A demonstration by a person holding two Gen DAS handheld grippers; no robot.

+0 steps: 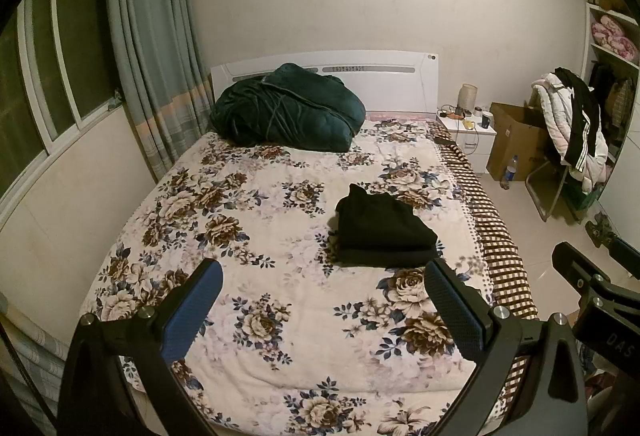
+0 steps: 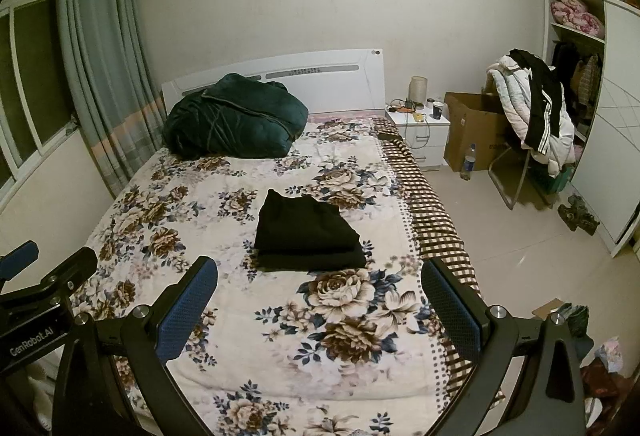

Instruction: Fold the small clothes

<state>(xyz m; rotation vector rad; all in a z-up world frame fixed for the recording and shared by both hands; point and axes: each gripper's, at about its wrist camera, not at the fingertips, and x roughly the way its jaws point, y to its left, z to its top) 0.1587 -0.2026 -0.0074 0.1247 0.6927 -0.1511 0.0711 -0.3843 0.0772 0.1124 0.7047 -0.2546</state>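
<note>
Black garment [image 2: 306, 232] lies folded on the floral bedspread [image 2: 240, 316], toward the bed's right side, beyond your grippers. Left gripper [image 1: 322, 310] and right gripper [image 2: 318, 306] both gape wide, holding nothing. It looks soft, light and floppy; pinch its near folded edge.

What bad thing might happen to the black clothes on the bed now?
The folded black garment lies in loose layers on the soft floral quilt, so a nudge might undo the fold. It also sits toward the bed's checked edge, so it might slide floorward. Both the left tool and the right tool are open, holding nothing.
</note>
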